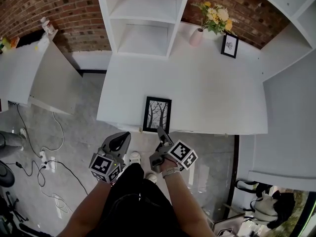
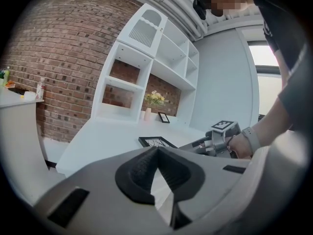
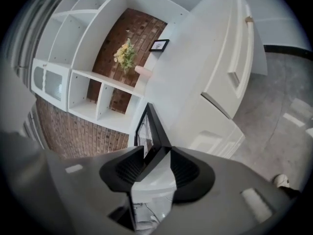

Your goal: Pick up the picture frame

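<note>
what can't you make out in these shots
- Grip of the right gripper: in the right gripper view a corner of the picture frame sits between the jaws, but black frame against black pads hides whether they press.
- Part of the picture frame's near edge: head view, covered by the right gripper.
- Print in the small frame beside the vase: too small in every view.

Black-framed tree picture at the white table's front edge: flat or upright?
Flat: head view shows the black-framed tree picture lying face up on the white table.
</note>
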{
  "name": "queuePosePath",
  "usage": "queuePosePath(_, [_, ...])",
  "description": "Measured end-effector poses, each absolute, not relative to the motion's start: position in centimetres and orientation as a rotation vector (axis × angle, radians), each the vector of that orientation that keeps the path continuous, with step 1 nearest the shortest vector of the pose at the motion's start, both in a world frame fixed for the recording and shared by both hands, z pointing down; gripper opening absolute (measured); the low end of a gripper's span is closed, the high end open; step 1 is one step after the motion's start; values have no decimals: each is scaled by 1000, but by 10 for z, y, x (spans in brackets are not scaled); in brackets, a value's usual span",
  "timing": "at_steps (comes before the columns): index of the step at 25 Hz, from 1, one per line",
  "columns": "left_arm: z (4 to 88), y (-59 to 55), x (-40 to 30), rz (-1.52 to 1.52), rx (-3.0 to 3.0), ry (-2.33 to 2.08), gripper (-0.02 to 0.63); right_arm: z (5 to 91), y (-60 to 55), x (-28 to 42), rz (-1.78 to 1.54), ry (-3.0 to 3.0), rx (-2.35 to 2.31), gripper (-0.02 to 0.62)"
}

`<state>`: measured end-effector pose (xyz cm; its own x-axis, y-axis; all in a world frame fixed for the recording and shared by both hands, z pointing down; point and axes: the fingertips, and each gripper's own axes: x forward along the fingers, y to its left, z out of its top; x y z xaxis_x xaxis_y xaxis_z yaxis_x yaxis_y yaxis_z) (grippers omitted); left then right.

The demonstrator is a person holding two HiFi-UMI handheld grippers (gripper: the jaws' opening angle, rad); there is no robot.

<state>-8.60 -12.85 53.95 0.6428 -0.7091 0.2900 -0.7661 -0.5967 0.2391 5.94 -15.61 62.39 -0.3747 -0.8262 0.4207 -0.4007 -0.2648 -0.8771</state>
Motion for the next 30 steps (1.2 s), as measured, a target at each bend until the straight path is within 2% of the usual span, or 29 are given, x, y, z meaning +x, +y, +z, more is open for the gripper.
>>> queuePosePath(2, [540, -128, -90, 235, 2518, -1185, 6, 624, -158, 58, -1677, 1609, -1489, 155])
queuePosePath(13, [544, -125, -93, 235, 2509, -1190, 6, 622, -140, 60, -1677, 1560, -1394, 126])
queuePosePath(21, [544, -122, -86, 232, 2509, -1179, 6, 620, -130, 65, -1646, 1577, -1368, 132])
queuePosePath(24, [543, -123, -84, 233, 2506, -1185, 6, 618, -133, 57, -1642, 1562, -1311, 174])
queuePosePath(30, [545, -121, -93, 239, 2494, -1211, 6, 615, -141, 47, -1578, 1469, -1166, 179])
